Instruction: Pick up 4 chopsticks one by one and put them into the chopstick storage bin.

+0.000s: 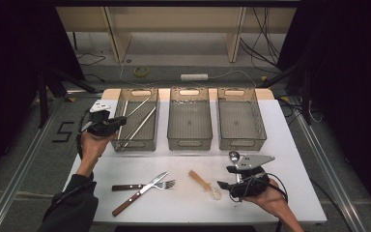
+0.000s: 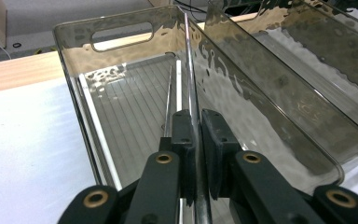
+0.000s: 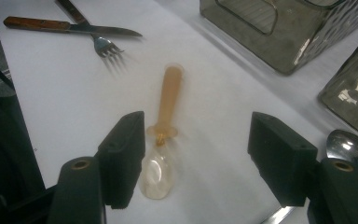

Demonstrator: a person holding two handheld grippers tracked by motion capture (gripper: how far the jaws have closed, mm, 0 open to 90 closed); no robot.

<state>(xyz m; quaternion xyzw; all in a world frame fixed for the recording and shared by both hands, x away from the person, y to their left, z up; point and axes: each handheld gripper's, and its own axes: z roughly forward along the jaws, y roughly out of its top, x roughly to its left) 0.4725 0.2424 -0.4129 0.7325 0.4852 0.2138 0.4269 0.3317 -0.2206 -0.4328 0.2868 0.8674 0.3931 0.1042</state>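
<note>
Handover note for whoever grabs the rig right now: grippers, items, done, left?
Left gripper: shut on a metal chopstick, held over the left bin.
Right gripper: open, on the table over the amber spoon, not gripping it.
Done: other metal chopsticks already lie in the left bin.
Left: drop the held chopstick; knife, fork, amber spoon and steel spoon remain on the table. Middle bin and right bin look empty.

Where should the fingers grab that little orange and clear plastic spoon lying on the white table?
Probably the orange and clear plastic spoon is best taken by its straight orange handle, coming from above with one finger on each long side. It lies flat, and the handle is narrower than the clear bowl, so the open right gripper could close across it.
</note>
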